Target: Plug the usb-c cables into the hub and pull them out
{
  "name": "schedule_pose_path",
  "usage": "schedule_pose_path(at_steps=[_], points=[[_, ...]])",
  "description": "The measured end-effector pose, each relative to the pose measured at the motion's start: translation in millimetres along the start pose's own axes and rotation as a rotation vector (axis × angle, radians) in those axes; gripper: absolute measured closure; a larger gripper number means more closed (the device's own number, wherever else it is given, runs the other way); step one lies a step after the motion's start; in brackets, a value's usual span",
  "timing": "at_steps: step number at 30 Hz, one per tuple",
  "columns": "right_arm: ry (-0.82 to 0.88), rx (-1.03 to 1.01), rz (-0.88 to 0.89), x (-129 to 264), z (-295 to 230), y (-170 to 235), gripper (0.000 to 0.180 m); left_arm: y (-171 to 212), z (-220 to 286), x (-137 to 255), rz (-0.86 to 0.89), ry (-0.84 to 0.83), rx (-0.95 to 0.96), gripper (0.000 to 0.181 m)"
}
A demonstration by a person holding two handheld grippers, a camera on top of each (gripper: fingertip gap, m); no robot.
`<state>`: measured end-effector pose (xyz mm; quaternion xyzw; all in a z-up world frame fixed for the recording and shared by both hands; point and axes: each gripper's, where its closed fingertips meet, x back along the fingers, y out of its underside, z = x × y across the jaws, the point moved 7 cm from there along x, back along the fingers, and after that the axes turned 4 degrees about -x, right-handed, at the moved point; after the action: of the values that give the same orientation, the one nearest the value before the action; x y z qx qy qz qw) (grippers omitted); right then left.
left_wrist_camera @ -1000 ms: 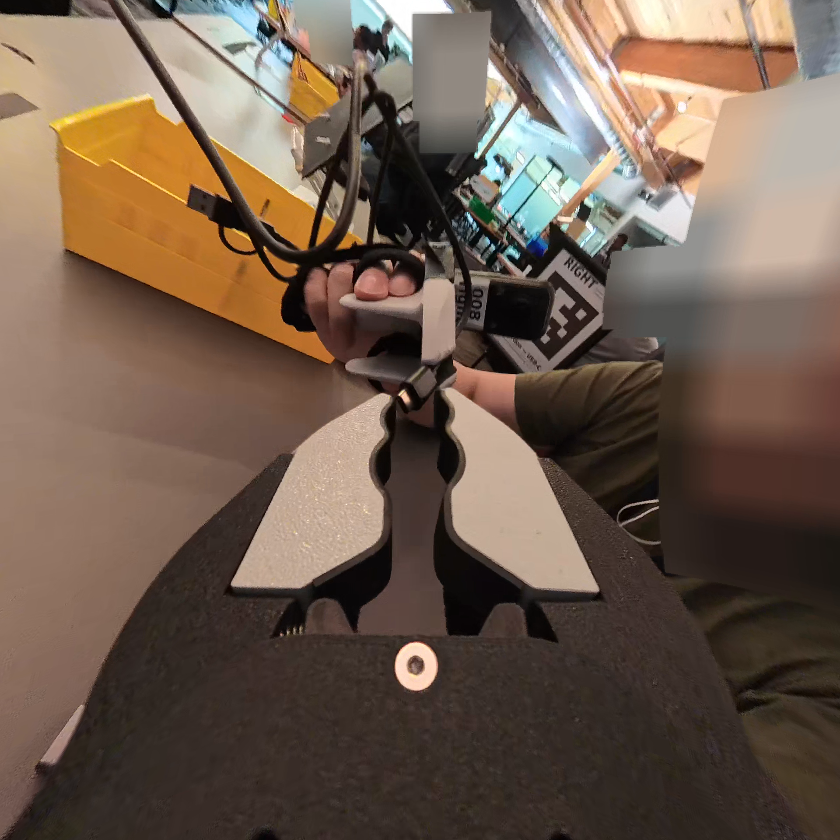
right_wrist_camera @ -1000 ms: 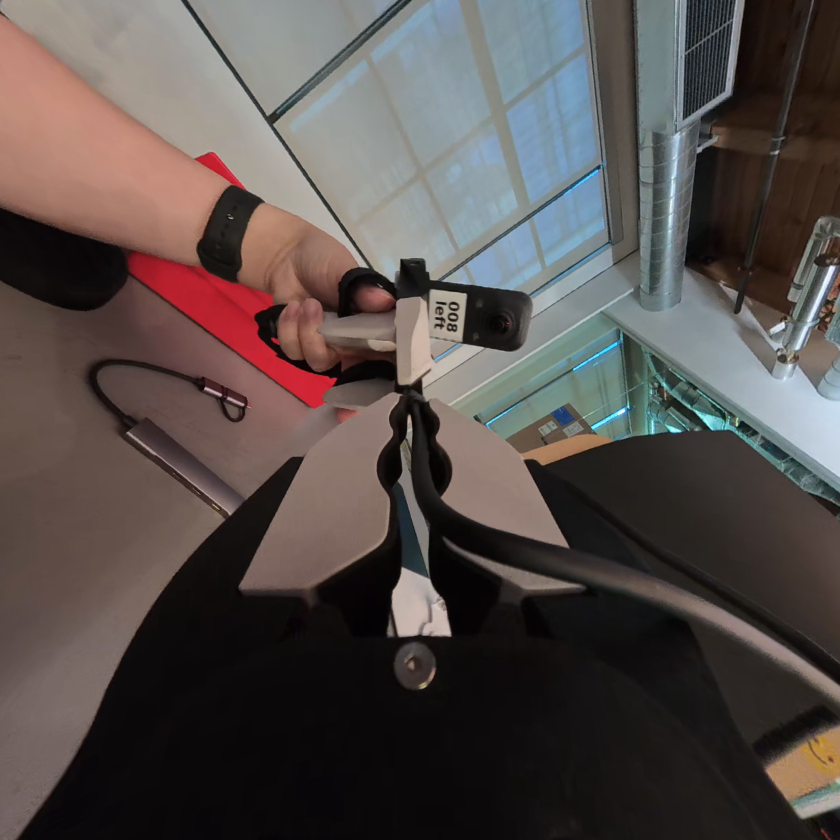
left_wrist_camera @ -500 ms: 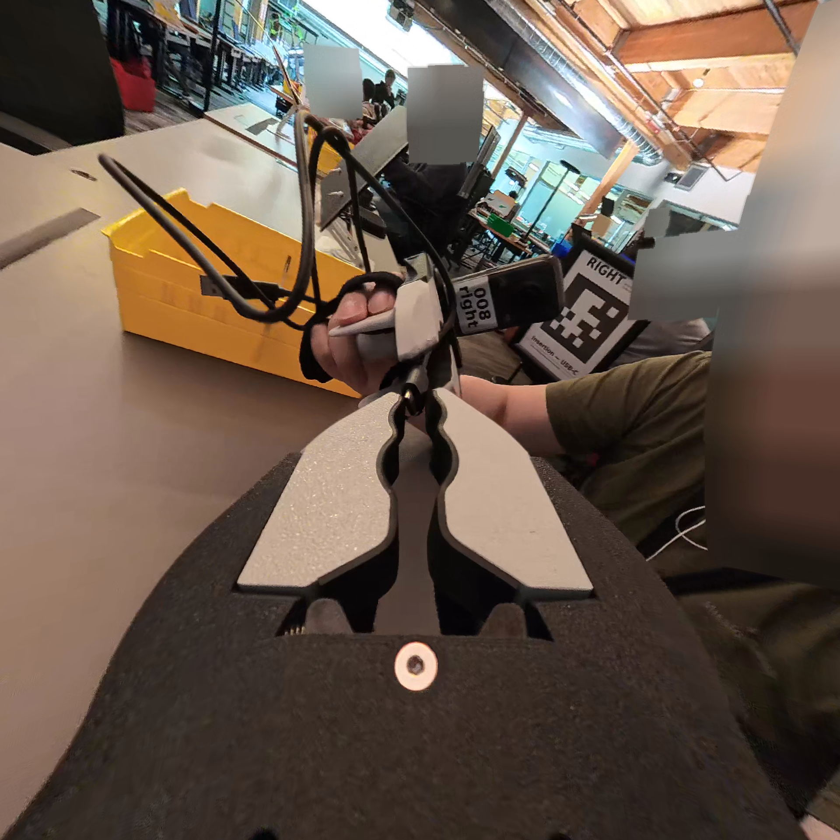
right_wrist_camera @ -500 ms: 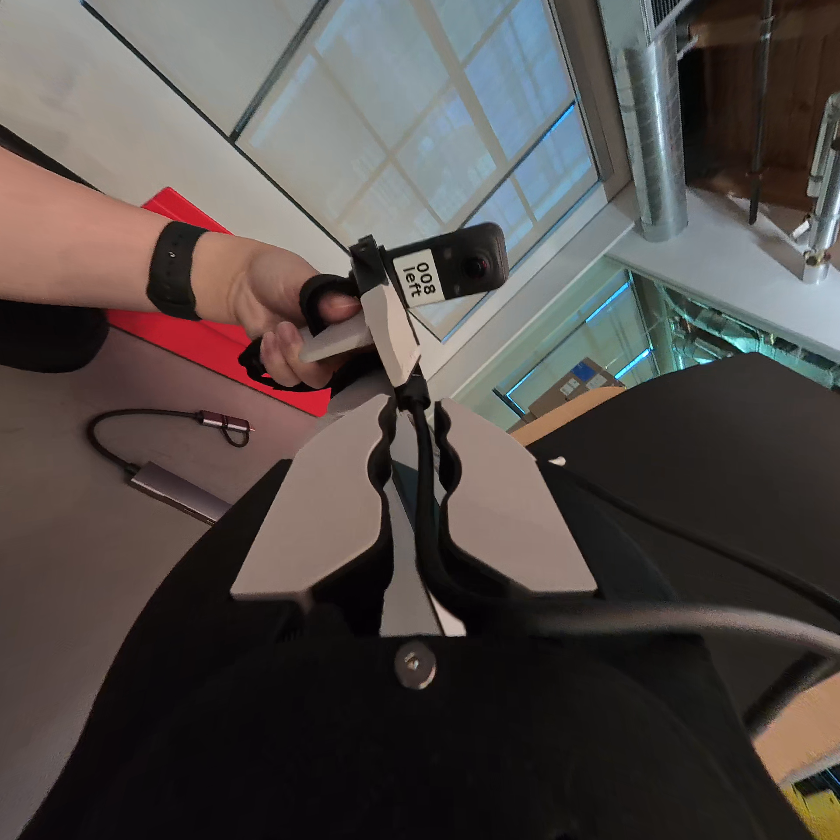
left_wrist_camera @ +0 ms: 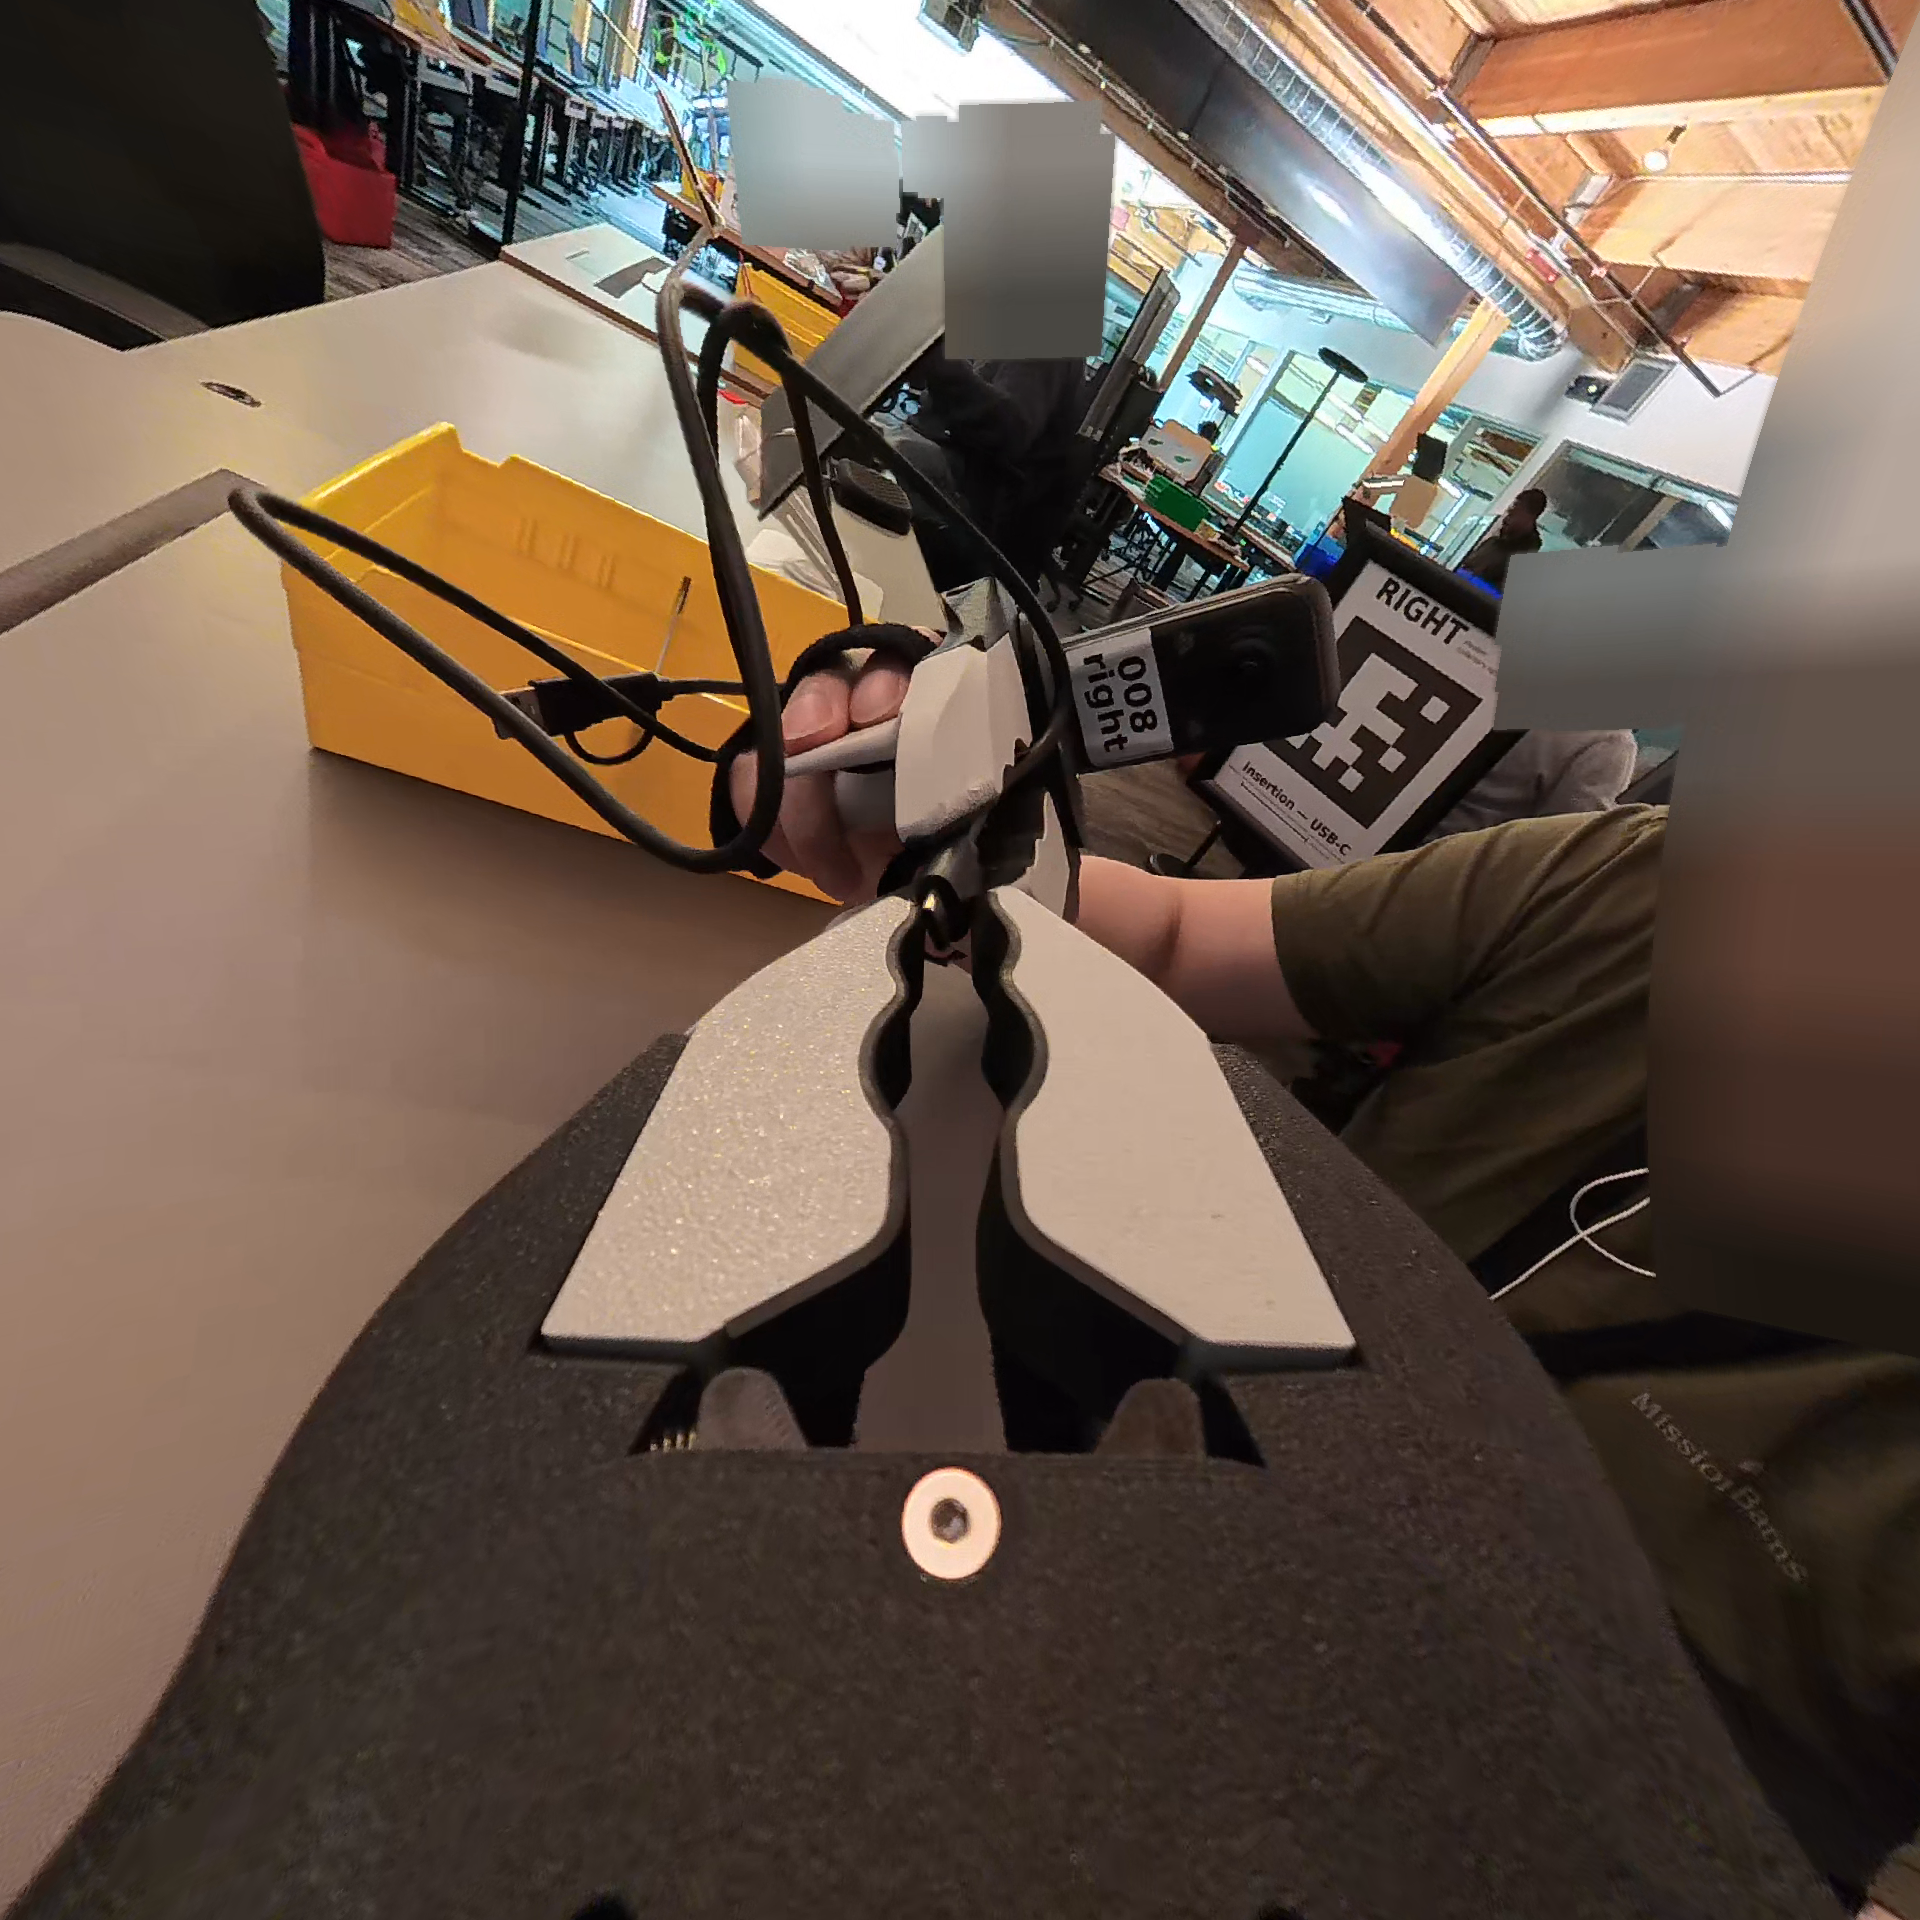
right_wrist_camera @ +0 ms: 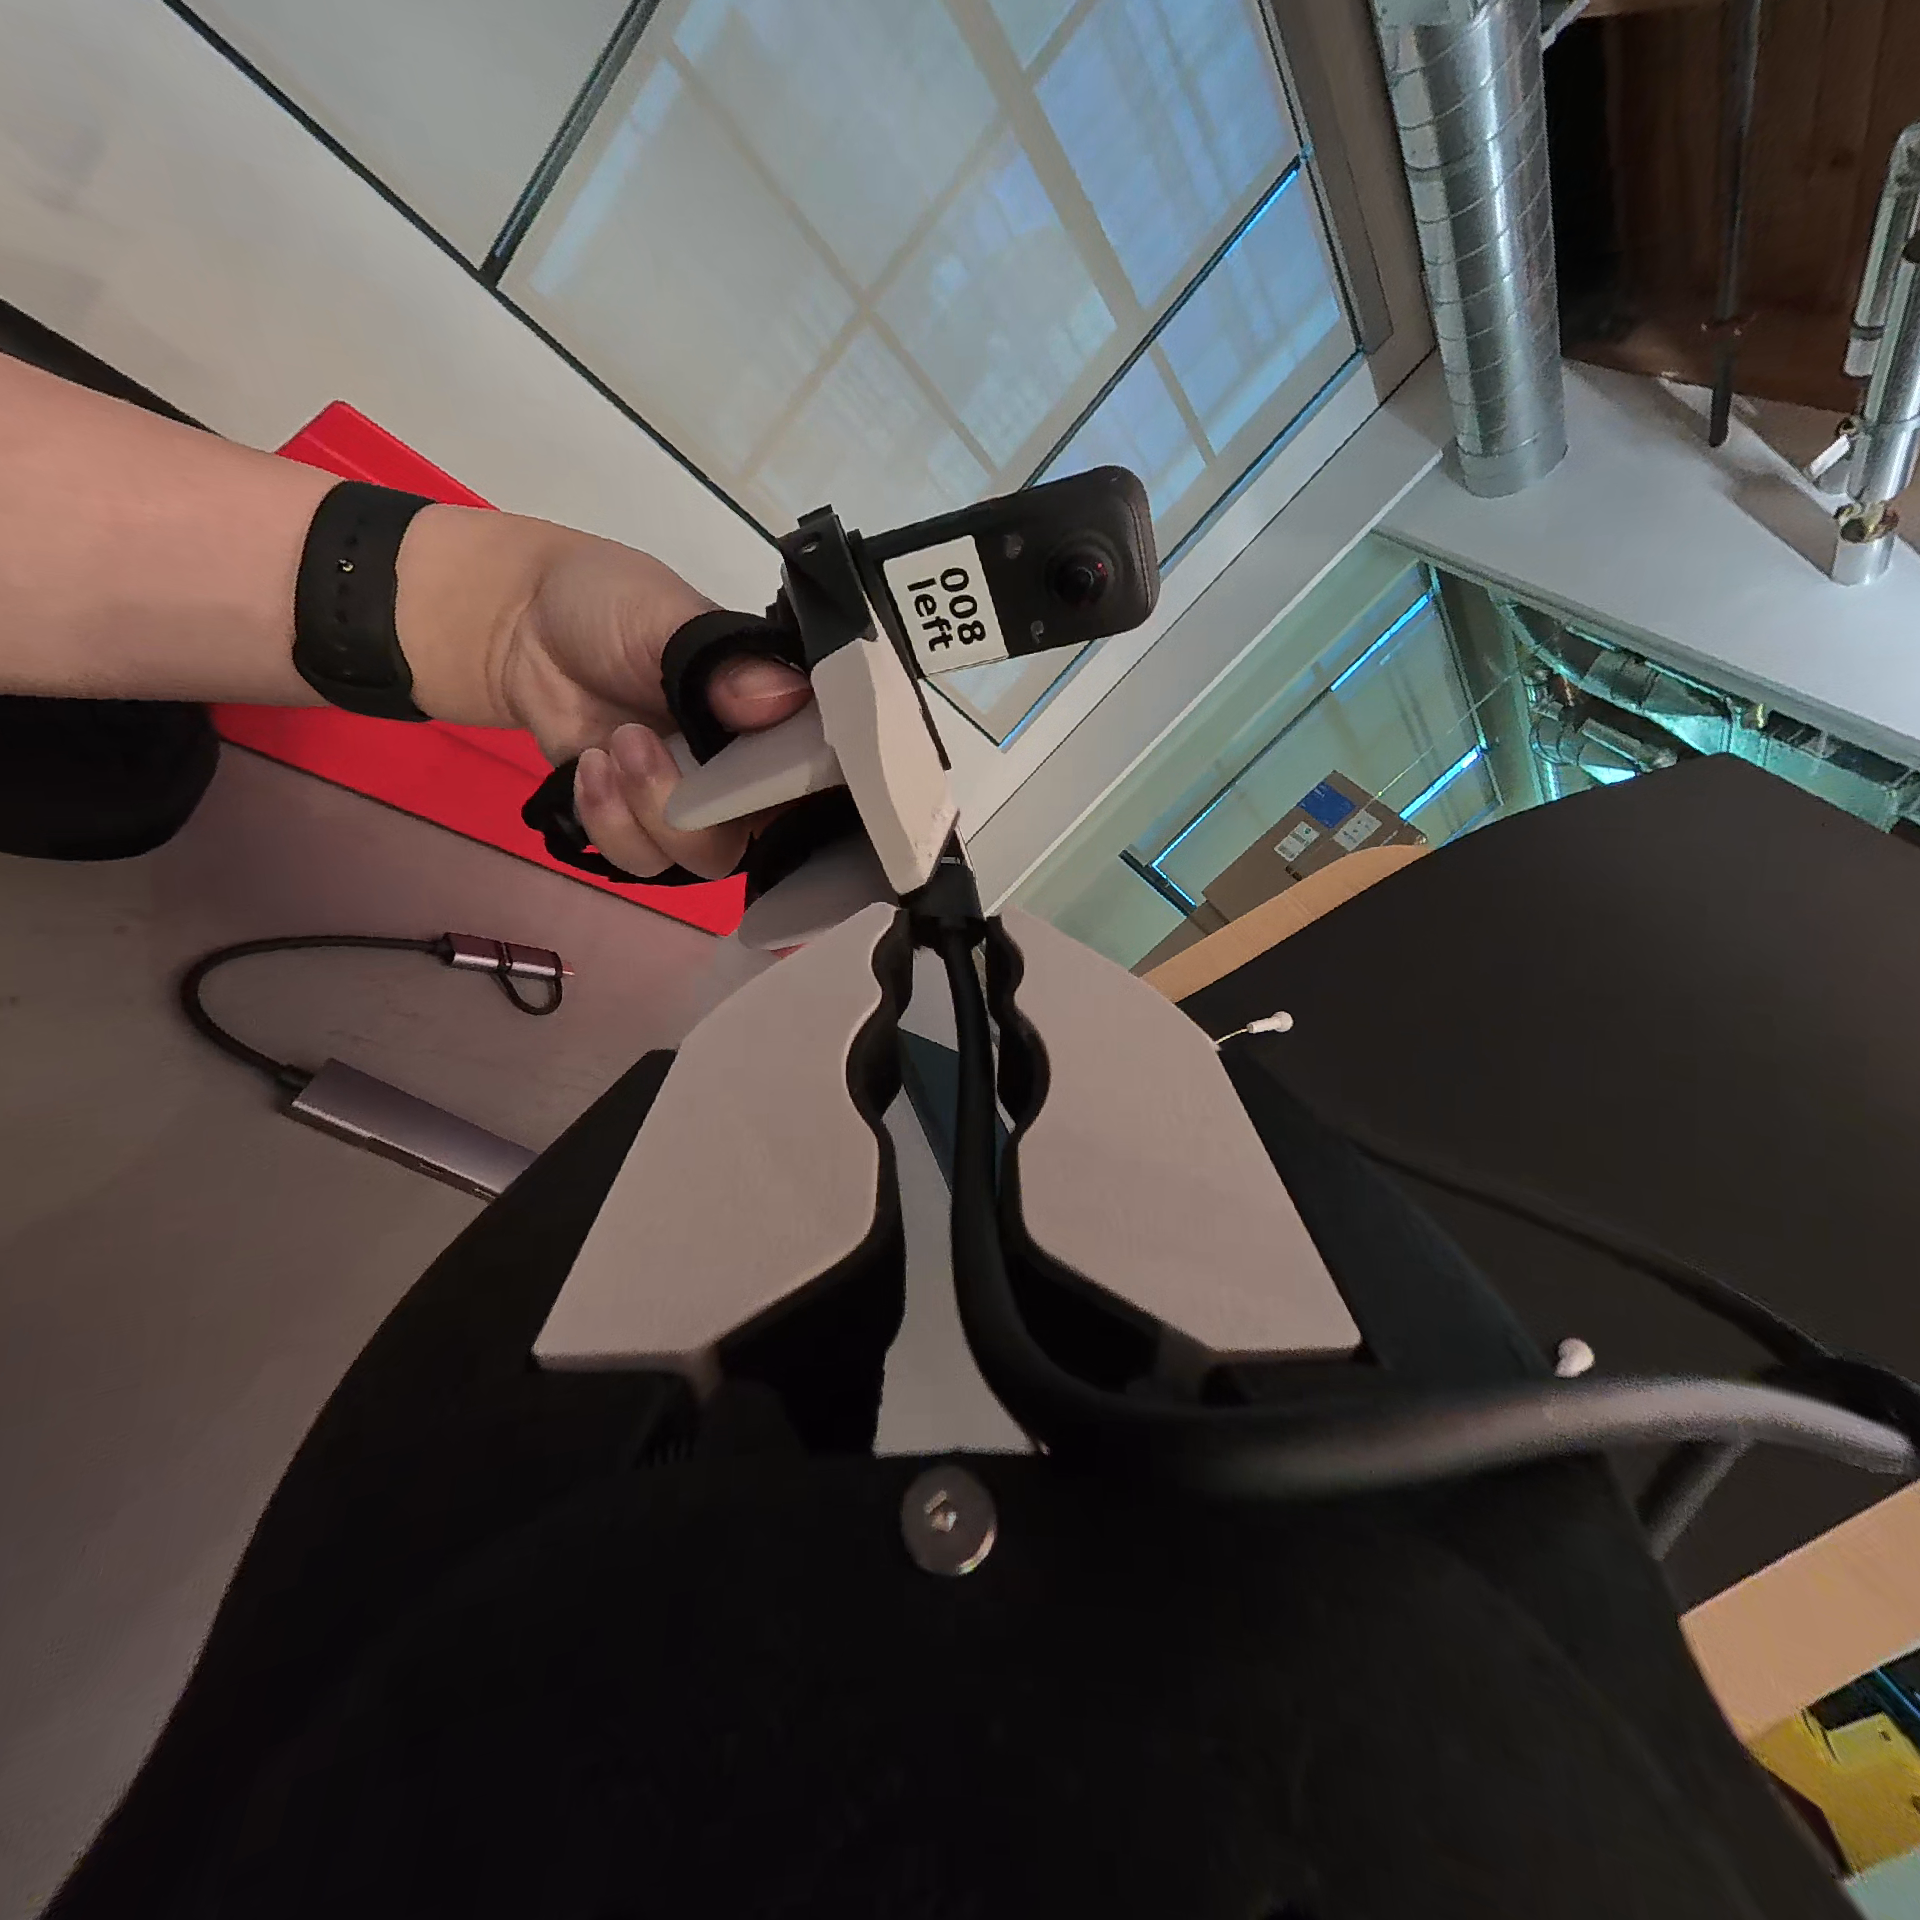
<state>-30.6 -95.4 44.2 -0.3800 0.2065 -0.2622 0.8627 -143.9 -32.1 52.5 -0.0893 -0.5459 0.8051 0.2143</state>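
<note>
**Item 1. Black cable** [right_wrist_camera: 971,1049]. Round, rubbery sheath with a stiff dark plug end. It runs up the channel of the right gripper [right_wrist_camera: 943,914], whose fingers are closed on it just behind the plug. The rest trails off the gripper body in a slack curve and, in the left wrist view, hangs in loose loops [left_wrist_camera: 727,582] above the worktop [left_wrist_camera: 260,987], with a second flat plug [left_wrist_camera: 540,701] dangling.

**Item 2. Left gripper** [left_wrist_camera: 948,914]. Pale, grainy fingers with wavy inner edges on a black foam-like body. The tips are drawn close together around the plug end, which the two grippers meet at tip to tip; whether they actually pinch it cannot be told.

**Item 3. Hub** [right_wrist_camera: 400,1127]. Slim grey metal bar lying flat on the worktop, well apart from both grippers. Its short dark lead curls round to a reddish metal plug [right_wrist_camera: 499,954].

**Item 4. Yellow bin** [left_wrist_camera: 499,623]. Hard moulded plastic, open top, behind the loops.

**Item 5. Red flat sheet** [right_wrist_camera: 436,748]. Smooth, beyond the hub.

**Handling note, as a judgement.** The step looks like a regrip or handover of the plug in mid-air. Leave enough plug proud of the fingers to enter a port, keep it square to the grip, and let one gripper release only once the other holds firm. Keep the hanging loops off the bin edge. The light hub probably needs steadying during insertion.
</note>
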Motion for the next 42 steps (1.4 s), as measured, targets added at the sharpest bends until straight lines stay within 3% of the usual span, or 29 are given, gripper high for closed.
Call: schedule_pose_path(at_steps=[23,25,28,32,39,42], points=[[-0.025,-0.089,-0.040,-2,-2,5,0.166,3,-3,2,-0.047,-0.051,-0.026,0.171],[-0.033,-0.082,-0.055,-2,-2,6,0.166,-1,-1,10,-0.082,-0.163,-0.128,0.167],[-0.030,-0.096,-0.091,1,8,9,0.166,-12,10,37,-0.162,-0.442,-0.235,0.145],[0.019,-0.121,-0.119,11,26,11,0.166,7,23,61,-0.351,-0.752,-0.183,0.142],[0.067,-0.133,-0.119,20,42,8,0.166,132,18,53,-0.542,-1.174,-0.018,0.137],[0.078,-0.131,-0.109,22,44,5,0.166,165,15,46,-0.501,-1.234,0.081,0.130]])
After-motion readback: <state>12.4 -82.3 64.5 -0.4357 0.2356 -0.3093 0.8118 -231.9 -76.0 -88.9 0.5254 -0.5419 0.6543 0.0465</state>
